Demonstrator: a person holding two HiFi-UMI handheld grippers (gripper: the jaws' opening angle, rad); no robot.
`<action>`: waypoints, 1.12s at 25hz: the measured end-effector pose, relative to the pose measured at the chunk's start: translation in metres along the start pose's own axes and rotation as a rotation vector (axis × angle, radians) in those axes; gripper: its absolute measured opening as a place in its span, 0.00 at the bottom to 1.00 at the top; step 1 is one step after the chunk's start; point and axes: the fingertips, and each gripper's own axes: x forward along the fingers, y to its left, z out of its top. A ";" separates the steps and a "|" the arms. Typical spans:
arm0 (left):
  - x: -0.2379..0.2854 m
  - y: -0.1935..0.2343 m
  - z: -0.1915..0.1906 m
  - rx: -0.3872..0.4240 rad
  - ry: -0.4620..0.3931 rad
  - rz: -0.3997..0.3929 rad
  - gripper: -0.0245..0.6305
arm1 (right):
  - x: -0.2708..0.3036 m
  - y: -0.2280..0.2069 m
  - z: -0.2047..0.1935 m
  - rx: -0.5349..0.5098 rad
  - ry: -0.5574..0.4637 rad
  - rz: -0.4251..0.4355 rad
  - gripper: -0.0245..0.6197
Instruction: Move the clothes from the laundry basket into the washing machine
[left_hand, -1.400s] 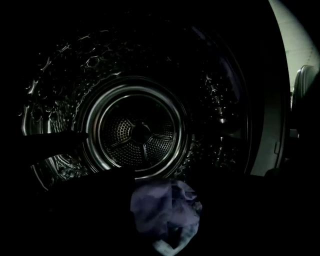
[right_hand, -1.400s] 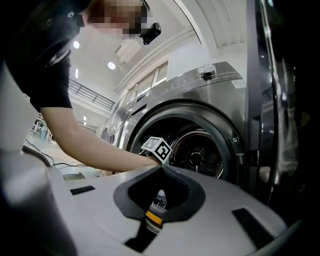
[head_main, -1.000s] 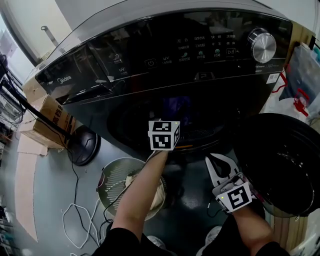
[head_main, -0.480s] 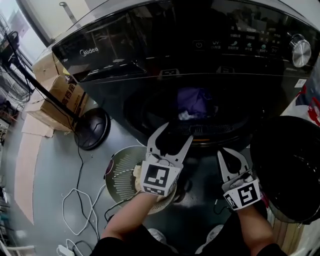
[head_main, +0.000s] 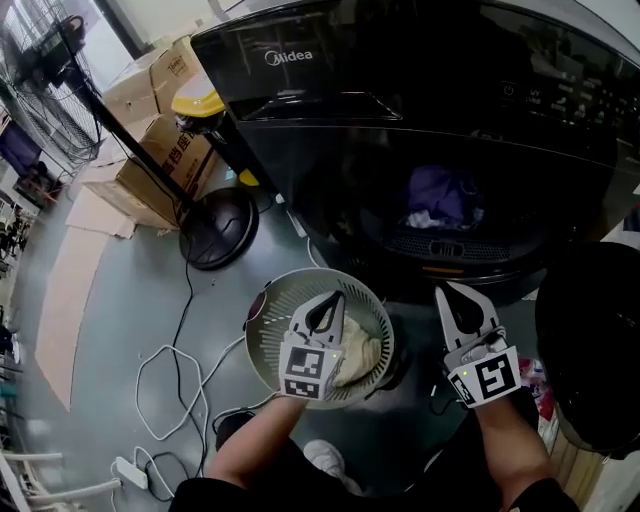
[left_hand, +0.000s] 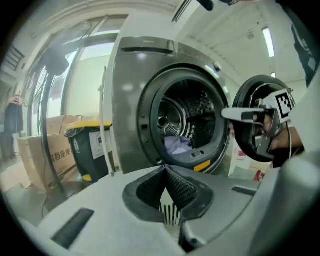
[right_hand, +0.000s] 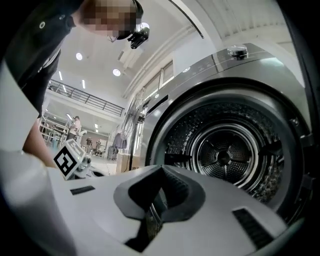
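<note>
Jaws closed, nothing held.
The left gripper (head_main: 336, 300) has just closed tip to tip, seemingly on nothing, with cream clothes (head_main: 362, 345) in the laundry basket (head_main: 262, 335) right beneath its tips; the right gripper (head_main: 452, 293), likewise pinched together and empty, faces the washing machine (head_main: 400, 120) ahead.

A standing fan rises at the left. Its round black base (head_main: 222, 228) sits on the grey floor (head_main: 110, 330), and its black pole (head_main: 140, 136) slants up to the wire head (head_main: 40, 45). Behind the pole stand printed cardboard boxes (head_main: 160, 160), and just beside them is a dark bin with a yellow lid (head_main: 198, 103). A flat cardboard sheet (head_main: 70, 290) lies further left. A white cable (head_main: 168, 348) loops over the floor near a white power strip (head_main: 130, 472).
</note>
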 end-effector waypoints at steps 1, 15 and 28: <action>-0.002 0.006 -0.017 0.005 0.041 0.007 0.05 | 0.005 0.006 -0.002 0.004 0.002 0.011 0.05; 0.033 -0.005 -0.210 0.042 0.641 -0.284 0.58 | 0.025 0.031 -0.030 -0.021 0.071 0.046 0.05; 0.039 -0.020 -0.351 -0.173 1.038 -0.274 0.89 | 0.020 0.030 -0.036 -0.017 0.084 0.062 0.05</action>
